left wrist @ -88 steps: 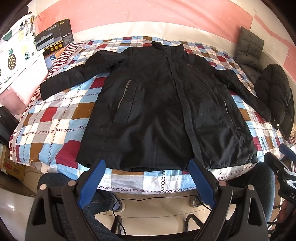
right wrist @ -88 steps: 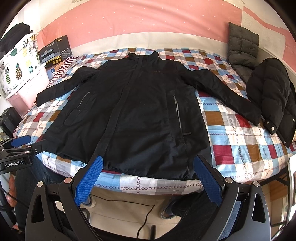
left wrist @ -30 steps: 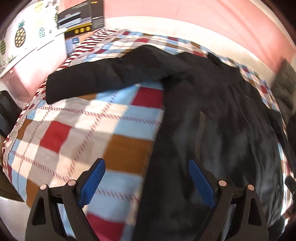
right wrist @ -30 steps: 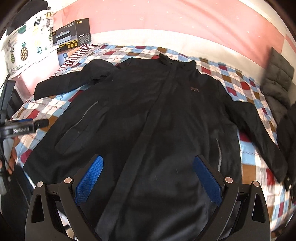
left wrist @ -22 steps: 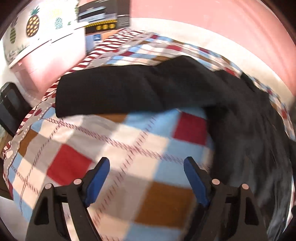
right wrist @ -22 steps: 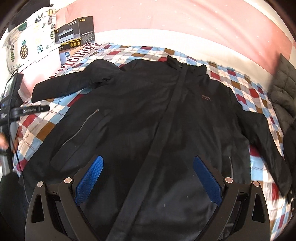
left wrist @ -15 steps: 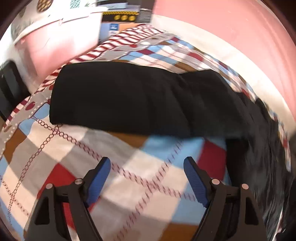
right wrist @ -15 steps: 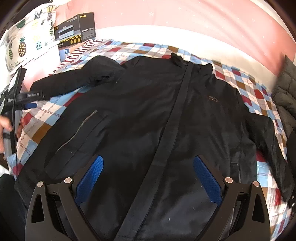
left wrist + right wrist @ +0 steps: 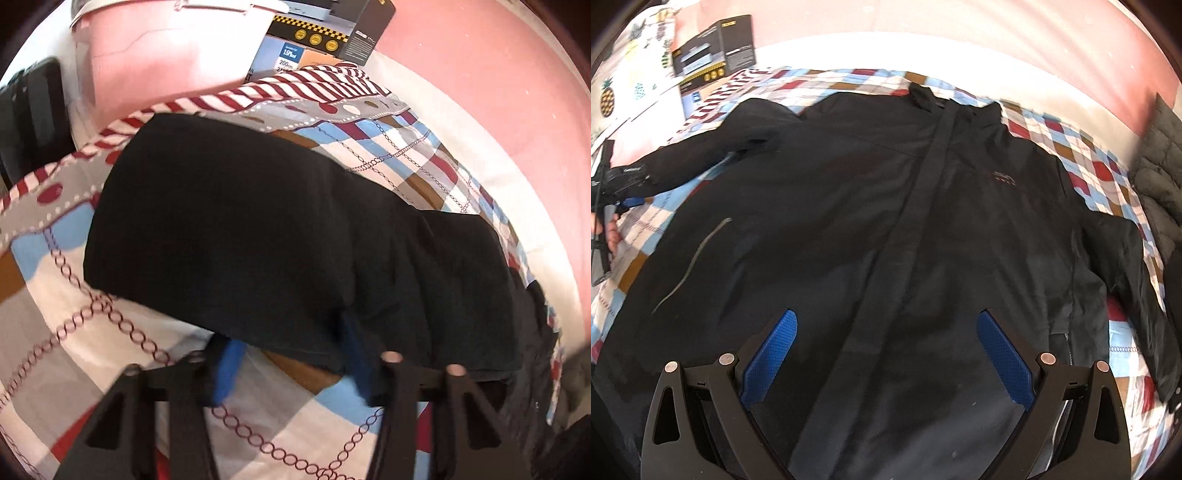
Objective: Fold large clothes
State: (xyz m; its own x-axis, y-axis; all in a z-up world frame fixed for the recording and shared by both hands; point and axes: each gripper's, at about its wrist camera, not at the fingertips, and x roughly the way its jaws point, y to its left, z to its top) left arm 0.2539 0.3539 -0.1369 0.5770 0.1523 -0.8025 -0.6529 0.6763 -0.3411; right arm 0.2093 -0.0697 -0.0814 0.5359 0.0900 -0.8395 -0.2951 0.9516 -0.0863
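A large black jacket (image 9: 886, 206) lies spread face up on the checked bedspread (image 9: 1082, 155). Its left sleeve (image 9: 236, 236) fills the left wrist view, cuff toward the bed's left side. My left gripper (image 9: 291, 347) sits at the sleeve's near edge and its jaws are closing, with that edge between the blue pads (image 9: 229, 363); a gap still shows between them. In the right wrist view the same gripper (image 9: 626, 201) sits at the sleeve end, far left. My right gripper (image 9: 886, 350) hovers open above the jacket's lower front, beside the zip placket, with nothing in it.
Boxes (image 9: 713, 55) and a pink container (image 9: 166, 55) stand past the bed's left corner, under a pineapple-print cloth (image 9: 607, 98). A grey quilted garment (image 9: 1160, 173) lies at the right edge. A pink and white wall (image 9: 923, 40) runs behind the bed.
My left gripper has moved left from the jacket's body to the sleeve, dropped close to it, and narrowed its jaws. The right gripper has moved forward and lower over the jacket.
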